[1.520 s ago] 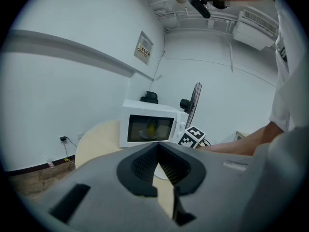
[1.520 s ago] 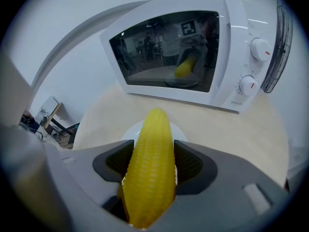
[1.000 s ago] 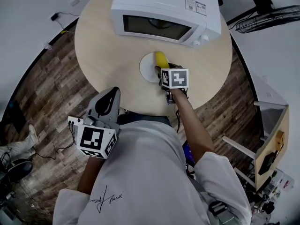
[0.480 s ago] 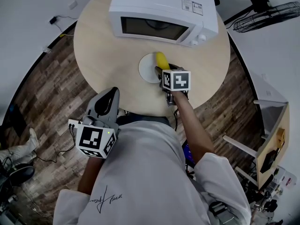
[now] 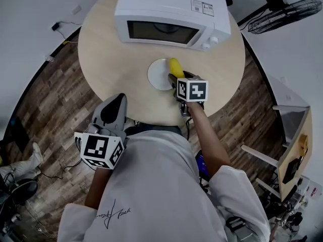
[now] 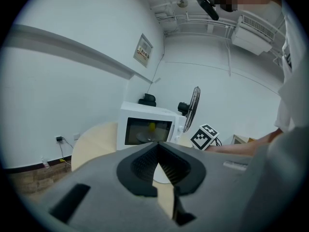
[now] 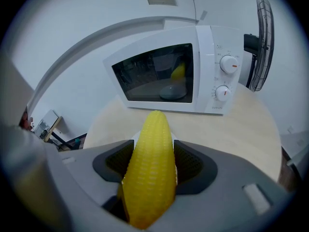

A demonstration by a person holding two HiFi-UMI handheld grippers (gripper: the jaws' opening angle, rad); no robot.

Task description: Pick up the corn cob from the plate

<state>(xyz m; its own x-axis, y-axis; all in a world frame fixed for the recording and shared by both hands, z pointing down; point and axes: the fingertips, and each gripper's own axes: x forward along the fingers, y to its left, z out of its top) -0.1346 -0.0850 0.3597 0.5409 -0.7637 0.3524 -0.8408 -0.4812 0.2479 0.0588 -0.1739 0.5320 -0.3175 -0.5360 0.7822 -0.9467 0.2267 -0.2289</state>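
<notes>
The bumpy yellow corn cob (image 7: 150,166) was clamped in the ribbed grey jaws of the right gripper (image 5: 177,79), over the round white plate (image 5: 156,76); the jaws of the left gripper (image 6: 158,164) were pressed together.

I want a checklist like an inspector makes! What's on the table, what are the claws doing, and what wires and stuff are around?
Surface: round pale table.
Job's things: corn over the edge of the white plate; unclear whether it is lifted.
Clutter: white microwave, door shut.
Claws: right claw shut on corn; left claw shut, empty, off the table.
Cables: wire on the floor.
Surroundings: wood floor, fan.
</notes>
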